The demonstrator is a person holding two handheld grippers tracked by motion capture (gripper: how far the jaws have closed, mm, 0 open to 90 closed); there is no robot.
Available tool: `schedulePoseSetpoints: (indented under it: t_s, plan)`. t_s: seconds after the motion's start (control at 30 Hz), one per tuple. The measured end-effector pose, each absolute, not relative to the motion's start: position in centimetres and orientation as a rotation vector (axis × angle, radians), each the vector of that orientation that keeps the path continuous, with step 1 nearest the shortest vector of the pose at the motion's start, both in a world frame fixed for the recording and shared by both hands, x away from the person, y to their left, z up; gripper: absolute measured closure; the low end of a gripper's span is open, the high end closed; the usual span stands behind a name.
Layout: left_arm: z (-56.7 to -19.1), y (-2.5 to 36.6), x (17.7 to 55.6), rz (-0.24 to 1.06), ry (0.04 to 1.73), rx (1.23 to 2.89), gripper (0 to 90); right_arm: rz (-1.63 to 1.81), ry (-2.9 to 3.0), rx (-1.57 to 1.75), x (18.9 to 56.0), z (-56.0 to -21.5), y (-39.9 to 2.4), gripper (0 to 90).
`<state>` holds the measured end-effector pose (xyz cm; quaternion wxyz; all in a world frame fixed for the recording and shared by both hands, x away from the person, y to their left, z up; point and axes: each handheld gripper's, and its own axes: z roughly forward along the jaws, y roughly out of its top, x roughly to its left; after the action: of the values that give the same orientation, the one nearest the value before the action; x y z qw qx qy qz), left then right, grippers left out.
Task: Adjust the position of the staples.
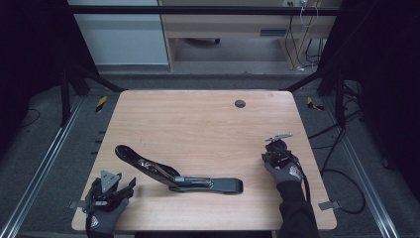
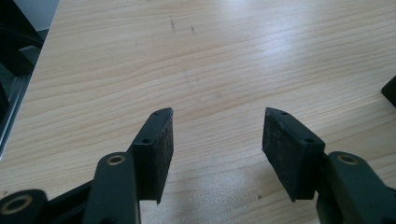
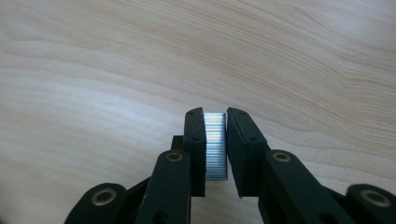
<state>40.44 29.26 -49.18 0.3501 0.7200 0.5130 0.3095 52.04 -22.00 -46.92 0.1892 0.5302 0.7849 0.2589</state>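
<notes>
Silver staple strip (image 3: 215, 144) between right jaws

Wooden table (image 1: 198, 119), grey floor (image 1: 49, 163), cabinet (image 1: 223, 25)

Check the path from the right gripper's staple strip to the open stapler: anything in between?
Nothing visible. The right gripper holds the staple strip between its pads. In the high view, only bare table lies between it and the open stapler. The left gripper is open at the near-left corner, clear of that path.
</notes>
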Motion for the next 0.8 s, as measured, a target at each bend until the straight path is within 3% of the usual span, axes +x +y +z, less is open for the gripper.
schedulePoseSetpoints:
  t_s: [0.3,0.8]
  plan:
    - [-49.2,29.2,40.5,0.800,1.327,1.868,42.6,0.828,2.344,1.346,48.6,-47.2,-22.8,78.2]
    - [-49.3,29.1,40.5,0.798,1.322,1.876,42.6,0.774,2.404,1.257,47.4,-48.4,-22.7,78.1]
